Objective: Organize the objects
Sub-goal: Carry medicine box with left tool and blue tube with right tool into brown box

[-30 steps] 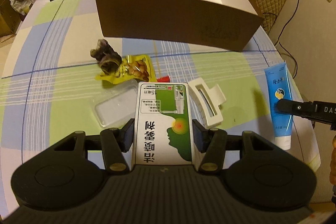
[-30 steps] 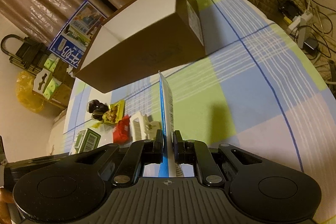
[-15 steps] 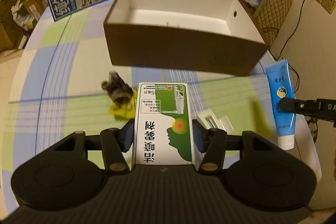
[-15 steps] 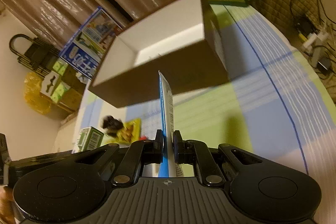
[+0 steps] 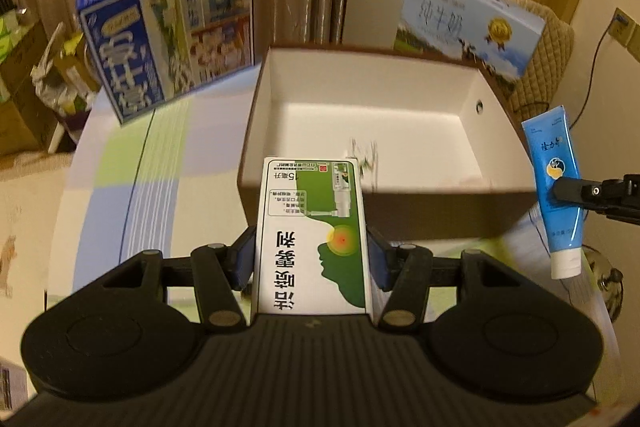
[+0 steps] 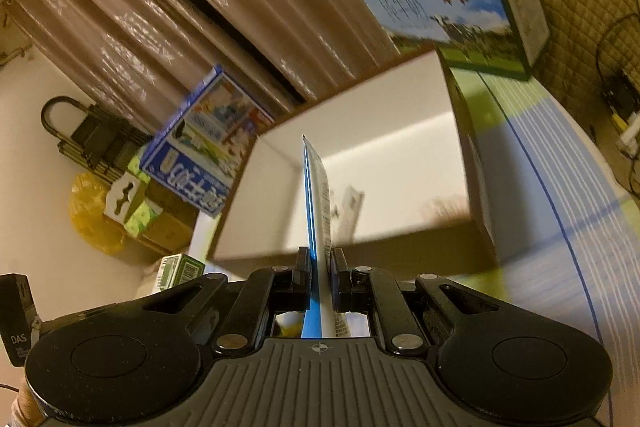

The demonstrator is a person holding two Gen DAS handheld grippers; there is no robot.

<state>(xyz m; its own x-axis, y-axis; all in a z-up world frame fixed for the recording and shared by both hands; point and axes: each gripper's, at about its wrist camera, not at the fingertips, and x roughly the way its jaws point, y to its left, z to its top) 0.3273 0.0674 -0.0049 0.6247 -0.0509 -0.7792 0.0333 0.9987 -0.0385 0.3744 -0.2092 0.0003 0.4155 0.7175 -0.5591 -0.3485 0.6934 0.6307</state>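
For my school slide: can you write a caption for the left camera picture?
Left gripper holds a green medicine box before an open brown box; right gripper pinches a blue tube.

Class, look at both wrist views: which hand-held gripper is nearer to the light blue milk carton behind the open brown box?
Right, by my estimate. The right hand-held gripper, holding the blue tube, is on the light blue milk carton side of the brown box; the left hand-held gripper is farther over.

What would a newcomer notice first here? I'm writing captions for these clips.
The green-and-white medicine carton, clamped in the left gripper, fills the foreground of the left view. Behind it sits the open brown cardboard box with white inside. At the right edge, the right gripper pinches a flat blue tube.
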